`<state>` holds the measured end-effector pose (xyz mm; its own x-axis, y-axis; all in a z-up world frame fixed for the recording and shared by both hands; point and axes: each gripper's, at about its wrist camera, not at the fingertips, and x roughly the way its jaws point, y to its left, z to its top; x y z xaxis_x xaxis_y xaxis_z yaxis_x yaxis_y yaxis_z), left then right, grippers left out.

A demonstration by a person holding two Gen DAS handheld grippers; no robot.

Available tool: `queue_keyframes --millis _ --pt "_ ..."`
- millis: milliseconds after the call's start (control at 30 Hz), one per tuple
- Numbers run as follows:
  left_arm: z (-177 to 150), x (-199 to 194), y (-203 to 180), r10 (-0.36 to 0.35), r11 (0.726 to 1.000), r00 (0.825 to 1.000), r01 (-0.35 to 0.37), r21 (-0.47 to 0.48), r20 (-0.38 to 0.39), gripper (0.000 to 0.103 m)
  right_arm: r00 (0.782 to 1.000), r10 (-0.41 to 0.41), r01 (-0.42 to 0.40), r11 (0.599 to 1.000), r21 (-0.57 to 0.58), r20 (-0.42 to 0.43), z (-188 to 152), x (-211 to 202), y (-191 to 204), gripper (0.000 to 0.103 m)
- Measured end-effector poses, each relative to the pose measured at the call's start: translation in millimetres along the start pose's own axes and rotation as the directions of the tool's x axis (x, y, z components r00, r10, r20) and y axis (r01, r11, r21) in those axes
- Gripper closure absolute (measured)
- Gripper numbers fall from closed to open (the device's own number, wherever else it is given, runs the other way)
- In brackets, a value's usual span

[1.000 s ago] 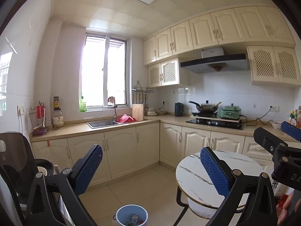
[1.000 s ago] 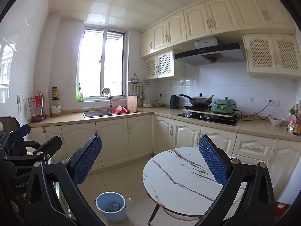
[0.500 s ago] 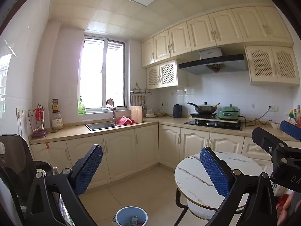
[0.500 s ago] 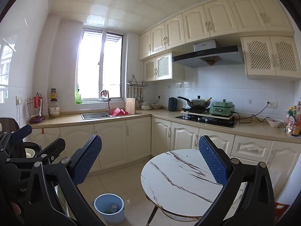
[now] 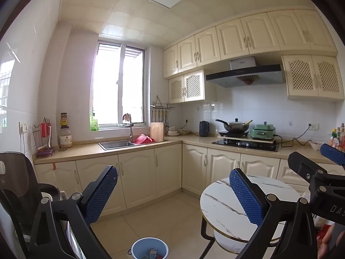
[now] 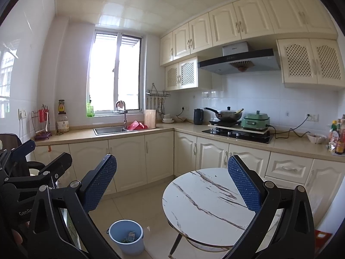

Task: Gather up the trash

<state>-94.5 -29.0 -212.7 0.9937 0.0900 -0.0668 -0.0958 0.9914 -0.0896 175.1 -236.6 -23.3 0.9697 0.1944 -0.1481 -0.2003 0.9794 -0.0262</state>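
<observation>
Both views dipped slightly; round marble table (image 6: 207,202), blue bin (image 6: 126,236).

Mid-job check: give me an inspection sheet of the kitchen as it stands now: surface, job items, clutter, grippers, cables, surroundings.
Surface: round marble table, top bare.
Job's things: blue bin on the floor left of the table, some trash inside.
Clutter: wok, green cooker, kettle, sauce bottles on the counter.
Grippers: left gripper open, holding nothing; right gripper open, holding nothing.
Cables: black cord from cooker to wall socket.
Surroundings: sink under the window, cream cabinets.
</observation>
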Motion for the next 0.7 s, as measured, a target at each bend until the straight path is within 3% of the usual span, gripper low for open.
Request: queue_keyframes --millis 700 --pt "0.4 3.7 -1.6 0.005 1.000 1.000 -0.005 0.004 -0.001 0.001 1.000 0.000 0.000 1.000 0.003 -0.012 -4.0 4.1 -1.5 0.000"
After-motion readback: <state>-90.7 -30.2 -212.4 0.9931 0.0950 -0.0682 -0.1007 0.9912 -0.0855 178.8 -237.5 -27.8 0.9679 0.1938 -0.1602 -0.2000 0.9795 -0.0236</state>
